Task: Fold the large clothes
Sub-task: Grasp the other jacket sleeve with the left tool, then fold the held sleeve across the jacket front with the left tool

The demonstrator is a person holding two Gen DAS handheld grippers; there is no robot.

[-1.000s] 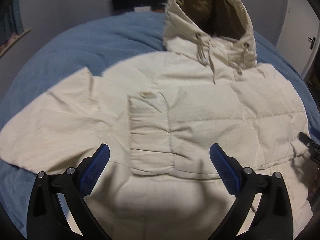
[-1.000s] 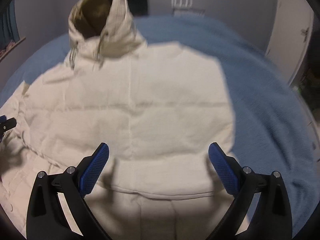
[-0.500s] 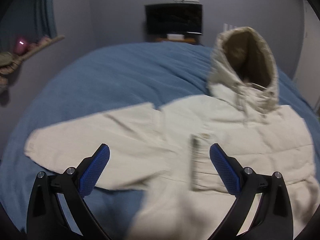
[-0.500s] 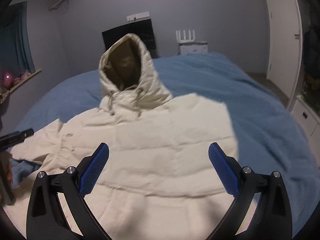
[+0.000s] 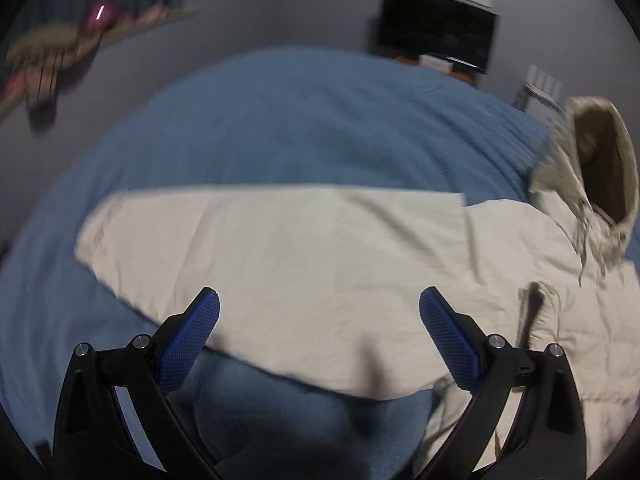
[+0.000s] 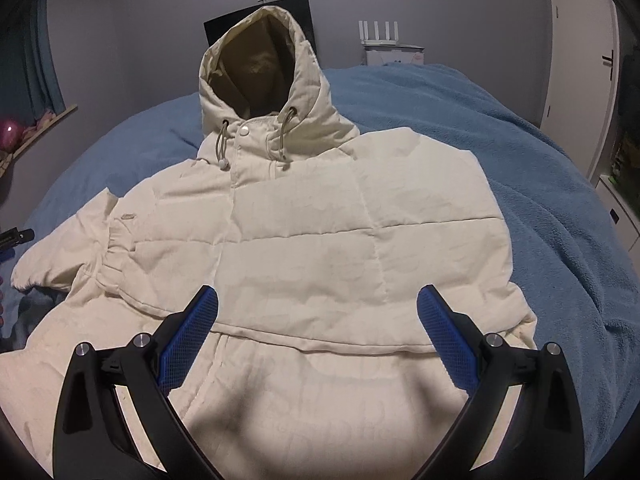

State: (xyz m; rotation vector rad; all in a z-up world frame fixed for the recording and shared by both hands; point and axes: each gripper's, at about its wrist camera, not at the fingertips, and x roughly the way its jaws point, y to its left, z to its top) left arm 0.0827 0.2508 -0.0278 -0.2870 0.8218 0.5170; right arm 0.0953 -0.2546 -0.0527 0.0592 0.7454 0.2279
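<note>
A cream hooded puffer jacket [image 6: 304, 248] lies front up on a blue bed, hood [image 6: 260, 68] at the far end. Its right side is folded in over the body; its left sleeve [image 5: 256, 248] stretches out flat to the left. My left gripper [image 5: 320, 320] is open and empty, just above the near edge of that sleeve. My right gripper [image 6: 318, 320] is open and empty over the jacket's lower body. The left gripper's tip also shows at the left edge of the right wrist view [image 6: 16, 236].
The blue blanket [image 6: 540, 184] covers the whole bed and lies bare right of the jacket and beyond the sleeve [image 5: 300, 120]. A dark screen [image 5: 436, 28] hangs on the far wall. A white wardrobe [image 6: 580, 60] stands at the right, a shelf [image 5: 60, 52] at the left.
My left gripper has swung left from the jacket's chest pocket to the outstretched sleeve. My right gripper has pulled back and tilted up, so more of the jacket and room shows. Both stayed open.
</note>
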